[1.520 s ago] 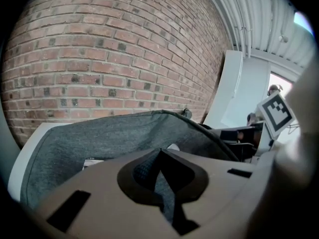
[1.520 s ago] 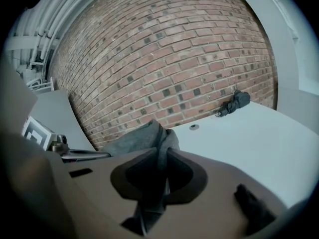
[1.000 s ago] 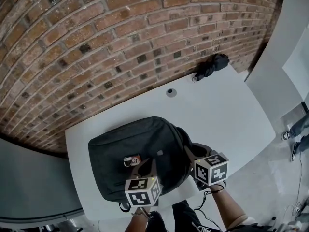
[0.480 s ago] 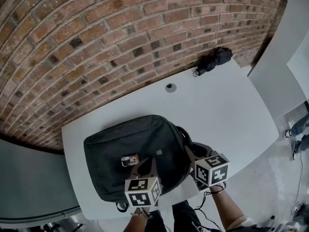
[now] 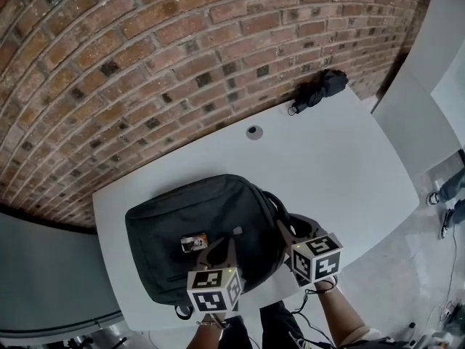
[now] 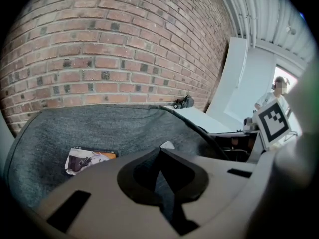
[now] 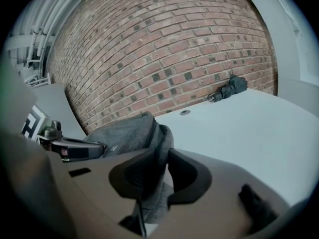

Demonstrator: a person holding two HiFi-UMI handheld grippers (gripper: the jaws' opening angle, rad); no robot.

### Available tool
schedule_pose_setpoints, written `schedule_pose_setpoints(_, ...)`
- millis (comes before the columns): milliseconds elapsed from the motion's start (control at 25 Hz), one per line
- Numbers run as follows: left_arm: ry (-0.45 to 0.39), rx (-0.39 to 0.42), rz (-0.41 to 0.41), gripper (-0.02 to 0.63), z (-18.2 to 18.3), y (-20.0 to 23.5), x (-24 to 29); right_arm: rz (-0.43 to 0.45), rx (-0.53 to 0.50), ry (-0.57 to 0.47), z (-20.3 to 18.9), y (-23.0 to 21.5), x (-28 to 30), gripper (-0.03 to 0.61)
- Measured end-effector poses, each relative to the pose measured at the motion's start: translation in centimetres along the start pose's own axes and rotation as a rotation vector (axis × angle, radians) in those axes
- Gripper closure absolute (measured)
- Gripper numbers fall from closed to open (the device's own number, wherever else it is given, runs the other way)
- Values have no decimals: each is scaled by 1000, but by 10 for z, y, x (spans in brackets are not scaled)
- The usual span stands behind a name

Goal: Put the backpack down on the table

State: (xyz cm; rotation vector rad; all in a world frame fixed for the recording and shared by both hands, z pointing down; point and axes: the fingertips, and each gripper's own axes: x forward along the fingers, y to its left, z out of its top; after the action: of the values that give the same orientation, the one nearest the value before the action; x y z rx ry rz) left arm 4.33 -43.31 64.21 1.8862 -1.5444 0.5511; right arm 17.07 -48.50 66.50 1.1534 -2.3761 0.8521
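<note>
Left hand-held gripper (image 6: 160, 158): pinched shut on a fold of the backpack (image 5: 182, 217) top fabric. Right hand-held gripper (image 7: 162, 161): jaws have just been opening, loose around the backpack's side fabric. Backpack lies flat on the worktop (image 5: 349, 166). Folded umbrella (image 5: 320, 89) lies well beyond the backpack.

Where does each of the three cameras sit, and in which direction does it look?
Head view: on the person's head, looking steeply down at the table, backpack, left gripper, right gripper and a forearm.
Left gripper view: on the left gripper, looking along its fingers, closed on backpack fabric, toward the brick wall.
Right gripper view: on the right gripper, looking across the table; its fingers have just been opening, backpack fabric between them.
Shared: all three show the backpack, brick wall and umbrella.
</note>
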Motion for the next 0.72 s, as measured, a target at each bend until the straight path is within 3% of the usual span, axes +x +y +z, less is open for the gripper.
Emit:
schedule_pose_setpoints(240,-7,-7,5,600,3,1,-4,-6,30,-6,0,-7,-5,454)
schedule_pose_setpoints(720,-46,6,-9,601,21,-3,-25,-86,48,-39,4,-13,-35,431)
